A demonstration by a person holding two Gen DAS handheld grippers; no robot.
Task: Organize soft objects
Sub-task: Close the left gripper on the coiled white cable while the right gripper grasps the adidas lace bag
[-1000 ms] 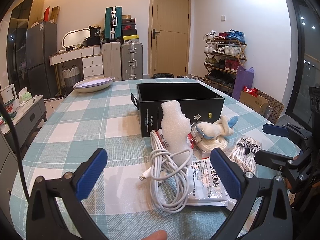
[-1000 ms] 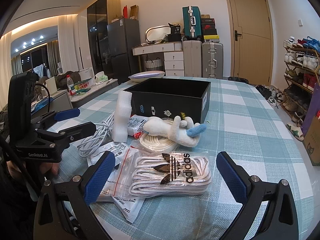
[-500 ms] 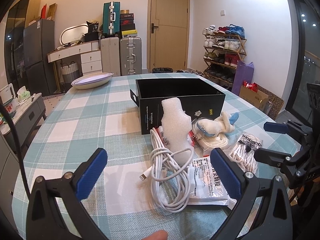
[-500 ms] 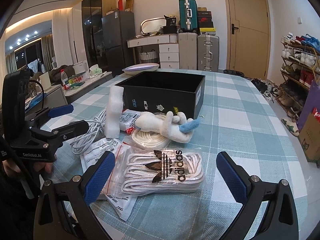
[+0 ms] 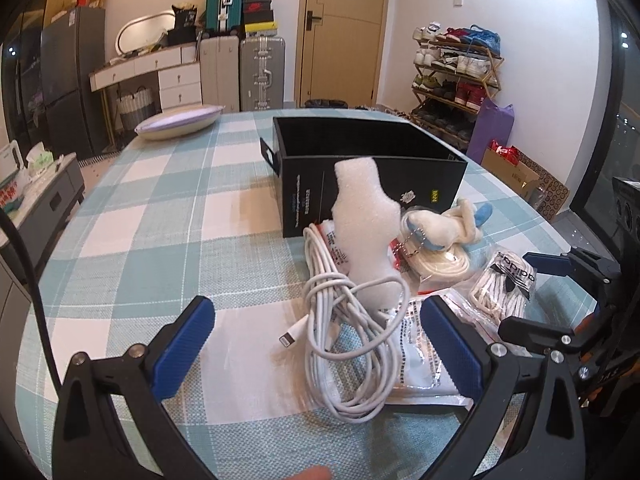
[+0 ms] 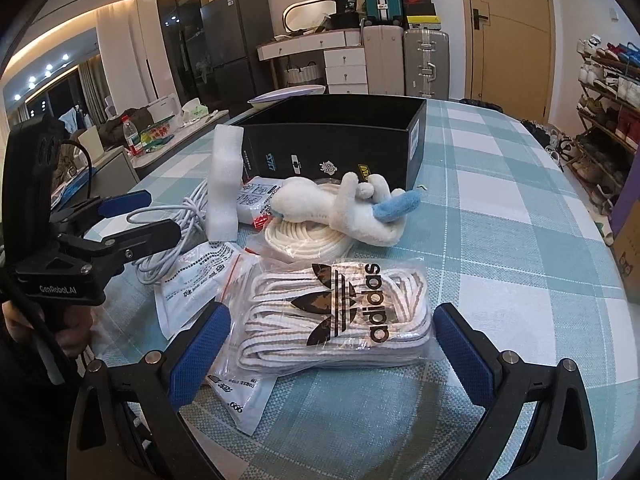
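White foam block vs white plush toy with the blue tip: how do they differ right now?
The white foam block stands upright; the white plush toy with a blue tip lies flat. The foam block is plain white, stiff-looking and notched; the plush toy is fuzzy and rests on a coiled cream rope. The foam block sits left of the plush toy. Both are in front of the open black box, ungripped.

woven checked tablecloth [image 5: 168, 216]; matt black cardboard box [image 5: 372, 168]; rough white foam block [image 5: 362, 236] beyond the fingers; glossy clear plastic bag of laces [image 6: 340, 312] between textured blue pads [image 6: 200, 354]; fuzzy plush toy [image 6: 340, 210].
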